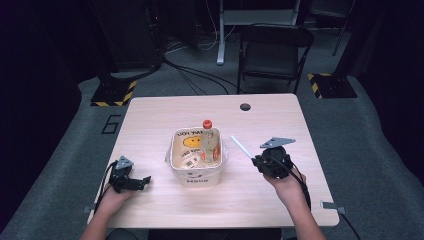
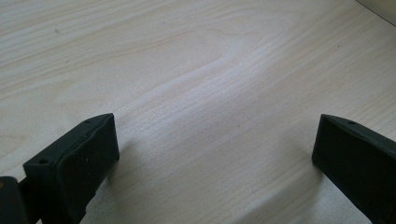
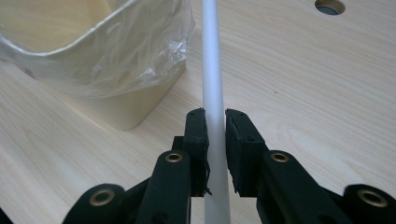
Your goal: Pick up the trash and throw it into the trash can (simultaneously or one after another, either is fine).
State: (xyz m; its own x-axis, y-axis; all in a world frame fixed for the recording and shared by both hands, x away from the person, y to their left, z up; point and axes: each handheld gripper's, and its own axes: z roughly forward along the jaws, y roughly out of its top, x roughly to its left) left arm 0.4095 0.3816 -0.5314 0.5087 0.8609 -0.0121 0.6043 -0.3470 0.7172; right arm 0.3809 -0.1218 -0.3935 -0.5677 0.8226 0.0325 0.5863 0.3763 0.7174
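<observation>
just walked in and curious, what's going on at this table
A person works with a gripper in each hand. The right gripper is shut on a white straw, held above the table beside a small lined bin that already holds a red-capped bottle. The left gripper rests open on the table, holding nothing.

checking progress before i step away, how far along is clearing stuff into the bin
Done: a bottle and some wrappers already sit in the lined bin. In hand: the right gripper is shut on a white straw, off the table beside the bin. Left: dropping the straw in. The left gripper rests open.
</observation>
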